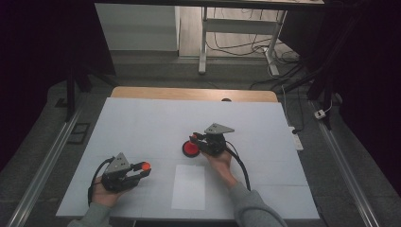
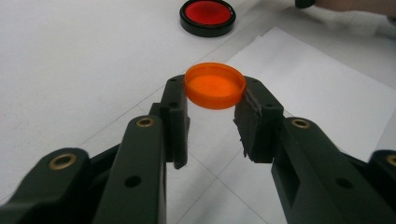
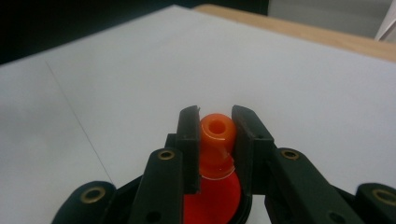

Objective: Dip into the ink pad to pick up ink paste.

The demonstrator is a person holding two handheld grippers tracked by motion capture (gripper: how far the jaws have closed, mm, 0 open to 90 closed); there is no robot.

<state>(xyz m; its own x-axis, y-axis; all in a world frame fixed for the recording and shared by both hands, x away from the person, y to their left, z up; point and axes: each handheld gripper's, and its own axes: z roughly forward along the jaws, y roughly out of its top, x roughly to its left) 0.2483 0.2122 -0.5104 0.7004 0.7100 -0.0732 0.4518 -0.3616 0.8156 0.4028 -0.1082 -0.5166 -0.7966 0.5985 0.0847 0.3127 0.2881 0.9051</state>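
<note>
My left gripper (image 1: 143, 169) (image 2: 215, 89) is at the table's near left, shut on a flat orange cap (image 1: 145, 166) (image 2: 215, 85) that it pinches by the rim just above the surface. Near the table's middle, my right gripper (image 1: 195, 138) (image 3: 217, 119) is shut on a small orange nozzle (image 3: 217, 133) with a hole in its top. The nozzle stands upright between the pads. Directly under it lies a round red dish with a black rim (image 1: 190, 149) (image 2: 208, 16) (image 3: 210, 203). Whether the nozzle touches the dish I cannot tell.
A white board (image 1: 142, 123) covers the table, with bare wood (image 1: 189, 93) showing at the far edge. A white sheet of paper (image 1: 189, 187) (image 2: 317, 84) lies near the front, between the two hands. Cables trail from both grippers. Desk legs and floor cables lie beyond the table.
</note>
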